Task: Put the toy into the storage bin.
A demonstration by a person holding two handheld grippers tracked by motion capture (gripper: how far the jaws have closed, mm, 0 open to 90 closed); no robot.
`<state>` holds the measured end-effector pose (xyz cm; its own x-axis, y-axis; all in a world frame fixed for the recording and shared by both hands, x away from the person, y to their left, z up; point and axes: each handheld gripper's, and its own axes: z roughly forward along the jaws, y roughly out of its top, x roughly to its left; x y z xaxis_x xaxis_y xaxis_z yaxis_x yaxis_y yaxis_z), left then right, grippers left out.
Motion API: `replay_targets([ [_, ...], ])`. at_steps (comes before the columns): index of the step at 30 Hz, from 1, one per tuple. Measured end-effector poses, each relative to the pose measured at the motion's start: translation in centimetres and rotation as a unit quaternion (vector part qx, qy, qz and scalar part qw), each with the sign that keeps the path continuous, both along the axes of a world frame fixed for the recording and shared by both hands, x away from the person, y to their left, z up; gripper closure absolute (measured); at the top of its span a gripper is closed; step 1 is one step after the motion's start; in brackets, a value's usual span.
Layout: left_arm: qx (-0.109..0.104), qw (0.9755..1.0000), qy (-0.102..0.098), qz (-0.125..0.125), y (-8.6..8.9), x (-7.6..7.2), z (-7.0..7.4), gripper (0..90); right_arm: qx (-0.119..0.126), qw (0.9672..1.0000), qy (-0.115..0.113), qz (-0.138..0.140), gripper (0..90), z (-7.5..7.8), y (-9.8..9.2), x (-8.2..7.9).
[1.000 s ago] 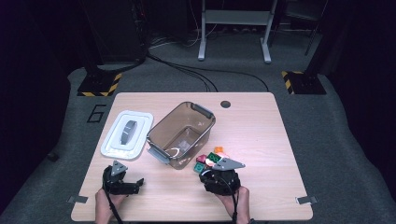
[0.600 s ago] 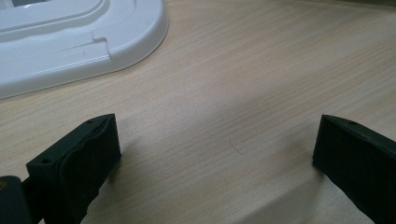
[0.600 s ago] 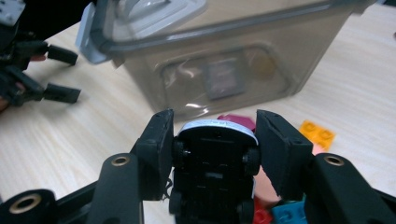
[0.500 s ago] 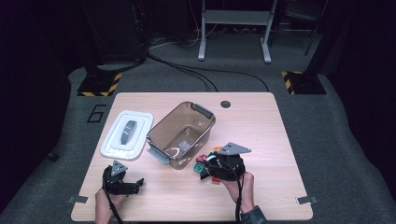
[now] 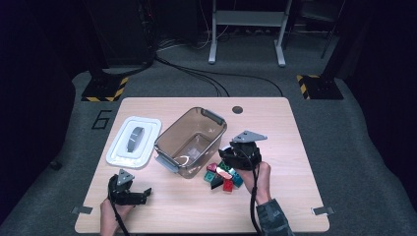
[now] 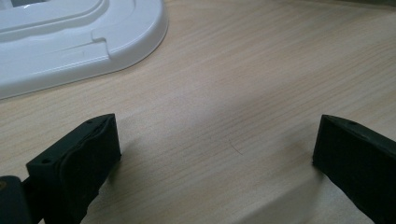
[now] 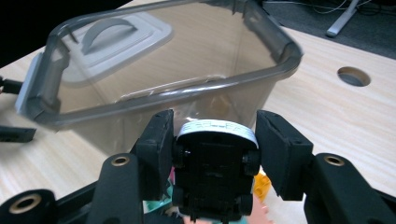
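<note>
Right gripper [image 7: 212, 154], jaws clamped on a toy car [image 7: 214, 172] just short of the clear bin [image 7: 154, 93]: the near rim could snag the car and knock it loose.

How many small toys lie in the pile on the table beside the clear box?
About 6, all in one pile touching each other, right of the clear box, just below the right gripper. More may be hidden under that gripper.

- The right gripper [image 5: 235, 156] has lifted off the table and moved toward the clear brown bin [image 5: 192, 142], carrying a small toy car [image 7: 215, 161] clamped between its jaws.
- It now sits just beside the bin's near wall, above the pile of toy cars [image 5: 223, 176] it left behind.
</note>
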<state>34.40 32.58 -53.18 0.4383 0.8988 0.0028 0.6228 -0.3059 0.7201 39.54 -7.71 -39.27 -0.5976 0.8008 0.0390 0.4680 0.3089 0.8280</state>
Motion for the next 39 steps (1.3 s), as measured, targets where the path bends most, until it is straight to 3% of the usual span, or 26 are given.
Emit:
replay_targets([
  [17,0.002,1.0000,0.001,-0.003,0.0,0.0,0.0,0.4,-0.005,0.9993,-0.019,-0.033,47.6,2.5,-1.8,3.4],
  [39,-0.001,1.0000,0.002,-0.001,0.0,0.0,0.0,0.4,-0.025,0.9976,-0.044,-0.047,47.6,5.4,-1.0,8.1],
])
